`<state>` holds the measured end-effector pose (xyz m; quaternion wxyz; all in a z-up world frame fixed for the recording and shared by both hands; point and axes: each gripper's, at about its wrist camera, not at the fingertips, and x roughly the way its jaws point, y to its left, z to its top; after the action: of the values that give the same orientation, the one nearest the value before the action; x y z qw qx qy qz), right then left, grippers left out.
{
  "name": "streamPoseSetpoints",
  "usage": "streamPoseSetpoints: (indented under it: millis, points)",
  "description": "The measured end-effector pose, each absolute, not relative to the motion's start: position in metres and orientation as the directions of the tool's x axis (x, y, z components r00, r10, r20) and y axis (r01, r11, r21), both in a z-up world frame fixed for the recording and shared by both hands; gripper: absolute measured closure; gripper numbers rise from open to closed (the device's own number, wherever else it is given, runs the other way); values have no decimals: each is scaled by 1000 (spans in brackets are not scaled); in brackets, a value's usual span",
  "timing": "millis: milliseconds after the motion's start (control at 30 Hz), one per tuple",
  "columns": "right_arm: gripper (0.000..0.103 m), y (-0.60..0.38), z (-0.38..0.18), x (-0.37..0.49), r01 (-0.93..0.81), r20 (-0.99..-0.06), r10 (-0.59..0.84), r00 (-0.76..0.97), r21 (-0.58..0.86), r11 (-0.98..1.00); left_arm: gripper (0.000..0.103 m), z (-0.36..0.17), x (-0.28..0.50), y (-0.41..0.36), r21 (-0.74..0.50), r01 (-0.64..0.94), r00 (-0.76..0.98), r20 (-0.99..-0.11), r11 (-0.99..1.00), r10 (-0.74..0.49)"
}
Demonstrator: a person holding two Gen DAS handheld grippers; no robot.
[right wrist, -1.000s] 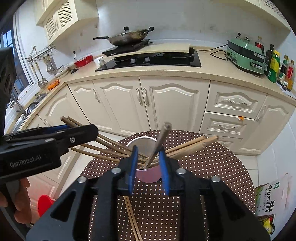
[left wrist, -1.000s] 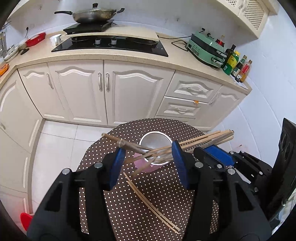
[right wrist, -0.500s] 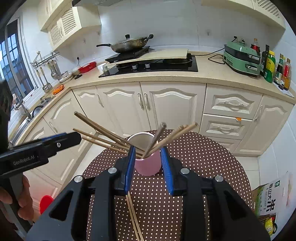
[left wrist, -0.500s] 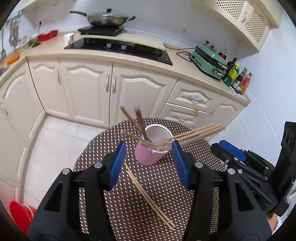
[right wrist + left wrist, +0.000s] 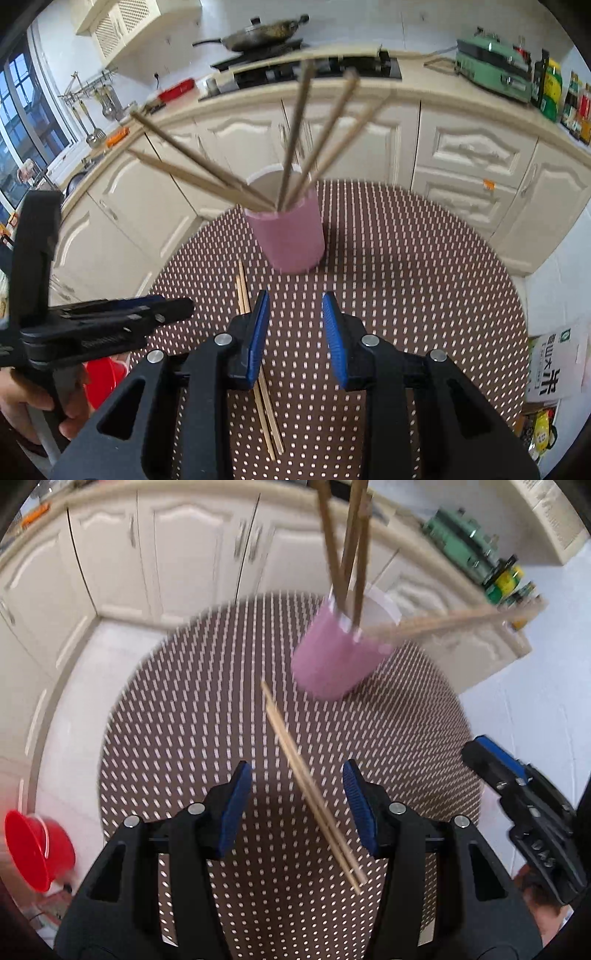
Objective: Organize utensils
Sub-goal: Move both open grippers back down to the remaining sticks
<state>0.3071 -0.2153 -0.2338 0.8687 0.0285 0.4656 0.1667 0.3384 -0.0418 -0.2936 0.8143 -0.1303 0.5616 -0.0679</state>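
A pink cup (image 5: 334,657) (image 5: 290,236) stands upright on the brown dotted round table (image 5: 207,716) (image 5: 406,273) and holds several wooden chopsticks (image 5: 295,136) (image 5: 347,542) that fan out. A loose pair of light chopsticks (image 5: 310,786) (image 5: 264,391) lies flat on the table. My left gripper (image 5: 297,805) is open and empty, just above this pair with one jaw on each side of it. My right gripper (image 5: 295,336) is open and empty, above the table, in front of the cup and right of the pair.
White kitchen cabinets (image 5: 476,147) and a counter with a hob, a wok (image 5: 258,35) and a green appliance (image 5: 495,70) stand behind the table. A red bucket (image 5: 35,849) stands on the floor at the left. A printed bag (image 5: 554,365) lies at the right.
Both grippers have pulled back from the cup and dropped toward the table. The right gripper, earlier closed around a chopstick, is now open with the stick left in the cup. The left one now straddles the loose pair.
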Motion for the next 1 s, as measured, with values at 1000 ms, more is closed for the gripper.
streamPoseSetpoints:
  millis: [1000]
  points:
    - [74, -232, -282, 311, -213, -863, 316, 395, 249, 945, 43, -381, 385, -143, 34, 60, 152, -988, 998, 24]
